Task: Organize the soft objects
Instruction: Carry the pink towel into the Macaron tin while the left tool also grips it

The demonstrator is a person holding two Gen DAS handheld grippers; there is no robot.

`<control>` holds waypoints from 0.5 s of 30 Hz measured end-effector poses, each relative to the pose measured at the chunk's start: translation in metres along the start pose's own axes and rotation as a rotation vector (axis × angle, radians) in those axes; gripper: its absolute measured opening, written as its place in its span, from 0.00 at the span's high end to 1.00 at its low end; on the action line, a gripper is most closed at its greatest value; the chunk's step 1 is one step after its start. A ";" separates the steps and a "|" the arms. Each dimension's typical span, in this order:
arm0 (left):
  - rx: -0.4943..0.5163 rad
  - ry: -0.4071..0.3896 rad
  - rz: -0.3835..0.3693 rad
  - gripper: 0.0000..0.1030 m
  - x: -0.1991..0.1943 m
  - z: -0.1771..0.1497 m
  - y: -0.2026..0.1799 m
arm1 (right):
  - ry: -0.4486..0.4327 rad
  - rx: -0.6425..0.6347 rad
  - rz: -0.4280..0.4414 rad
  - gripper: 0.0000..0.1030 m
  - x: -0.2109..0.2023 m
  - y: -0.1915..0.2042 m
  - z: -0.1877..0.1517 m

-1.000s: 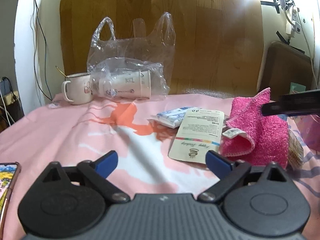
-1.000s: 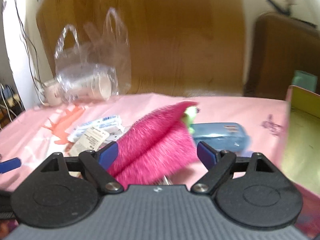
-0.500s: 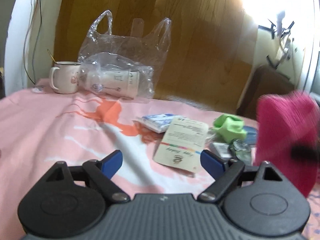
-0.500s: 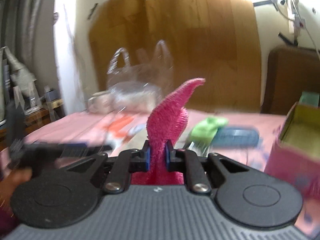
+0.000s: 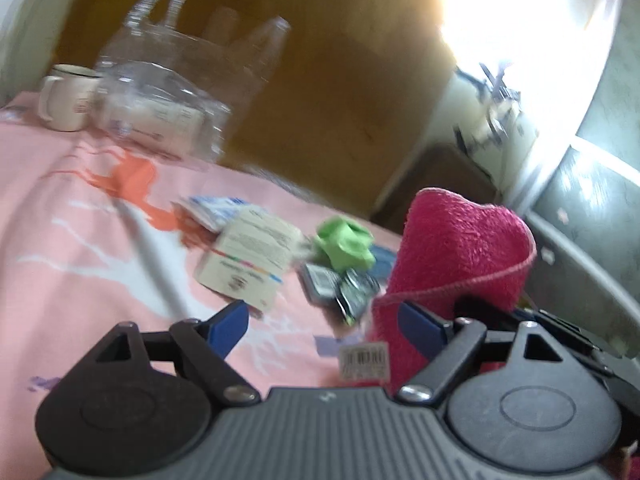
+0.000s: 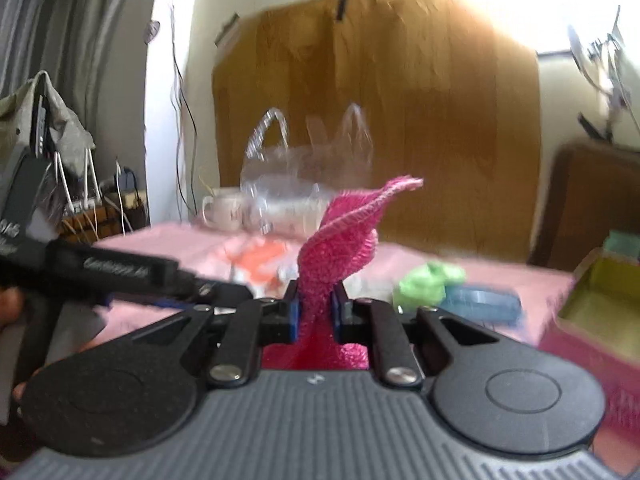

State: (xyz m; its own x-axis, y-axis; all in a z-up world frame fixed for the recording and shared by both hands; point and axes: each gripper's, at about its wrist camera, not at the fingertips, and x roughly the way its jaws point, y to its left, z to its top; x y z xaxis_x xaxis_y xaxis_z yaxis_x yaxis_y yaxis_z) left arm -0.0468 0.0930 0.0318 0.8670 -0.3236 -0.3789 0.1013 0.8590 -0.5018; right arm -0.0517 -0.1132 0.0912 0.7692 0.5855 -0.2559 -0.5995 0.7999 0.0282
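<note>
A second ago the pink towel (image 6: 340, 240) lay on the pink bedsheet (image 5: 80, 260) beside the white card (image 5: 250, 258), with the right gripper's (image 6: 316, 312) fingers spread around it. Now those fingers are clenched on the towel, which is lifted clear of the sheet: one corner stands up above the pads and the rest hangs below them. The green cloth (image 5: 346, 244) and the blue pouch (image 6: 482, 300) that the towel had covered are now exposed, lying just right of the white card.

The left gripper (image 5: 324, 320) has swung toward the raised towel. Its fingers stand wide apart and grasp nothing; the right-hand finger (image 5: 422, 320) is just in front of the towel's hanging edge, and whether it touches is unclear through the blur.

This suggests the pick-up is done and the towel is ready either to be folded between both grippers or carried to the open box (image 6: 600, 300), well right of the card. The green cloth probably comes next.
</note>
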 end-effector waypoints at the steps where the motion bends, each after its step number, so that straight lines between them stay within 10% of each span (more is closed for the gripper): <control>1: -0.019 -0.014 0.010 0.17 -0.005 0.004 0.004 | -0.036 -0.001 0.009 0.82 -0.002 0.002 0.003; 6: -0.043 -0.074 0.044 0.17 -0.034 0.013 0.016 | -0.137 0.086 0.136 0.82 -0.009 0.003 0.020; 15: -0.023 0.026 -0.029 0.21 -0.028 0.001 0.016 | 0.289 0.212 0.190 0.79 0.025 0.008 -0.059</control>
State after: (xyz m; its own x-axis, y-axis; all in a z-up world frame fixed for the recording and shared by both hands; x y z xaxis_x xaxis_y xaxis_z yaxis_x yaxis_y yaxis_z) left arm -0.0692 0.1162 0.0351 0.8511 -0.3589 -0.3832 0.1153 0.8398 -0.5306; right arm -0.0499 -0.0998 0.0282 0.5372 0.6888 -0.4869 -0.6427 0.7081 0.2925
